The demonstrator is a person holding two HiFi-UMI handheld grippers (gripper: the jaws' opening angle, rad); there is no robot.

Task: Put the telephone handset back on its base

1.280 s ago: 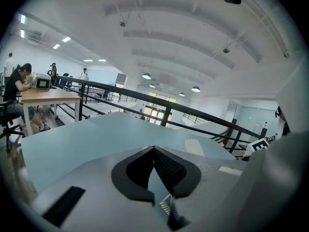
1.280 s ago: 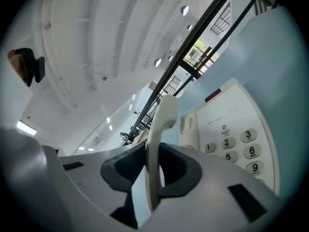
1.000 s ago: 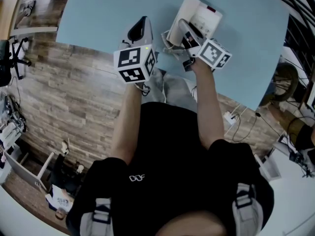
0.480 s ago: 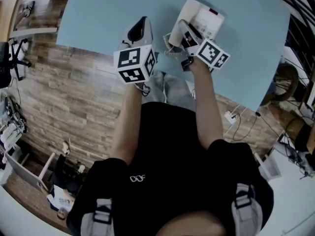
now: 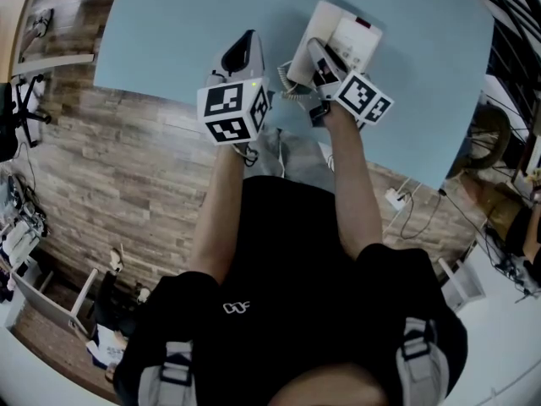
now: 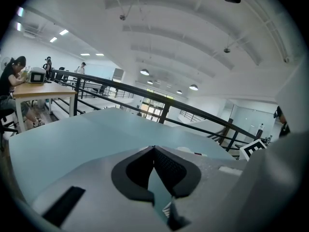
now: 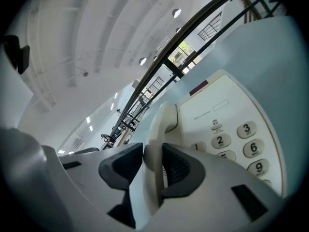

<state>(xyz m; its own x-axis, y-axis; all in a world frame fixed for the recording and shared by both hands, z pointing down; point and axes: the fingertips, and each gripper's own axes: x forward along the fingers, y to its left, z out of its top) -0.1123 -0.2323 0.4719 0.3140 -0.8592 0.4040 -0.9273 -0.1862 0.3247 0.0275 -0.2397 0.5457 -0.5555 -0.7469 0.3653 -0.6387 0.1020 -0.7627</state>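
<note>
Pale blue surface (image 5: 169, 41) over a wood-plank floor carries the telephone base (image 7: 227, 124), keypad up. The handset (image 7: 157, 129) lies along the base's left side, apparently seated in its cradle, so the step in hand is the release. The right tongs (image 7: 153, 153) are opening with the handset between them, pads seeming just to touch its sides. The left tongs (image 6: 154, 151) hang just beside, tips pressed together on nothing. Next, I judge, the right tongs should spread fully and lift away without dragging the handset loose.
</note>
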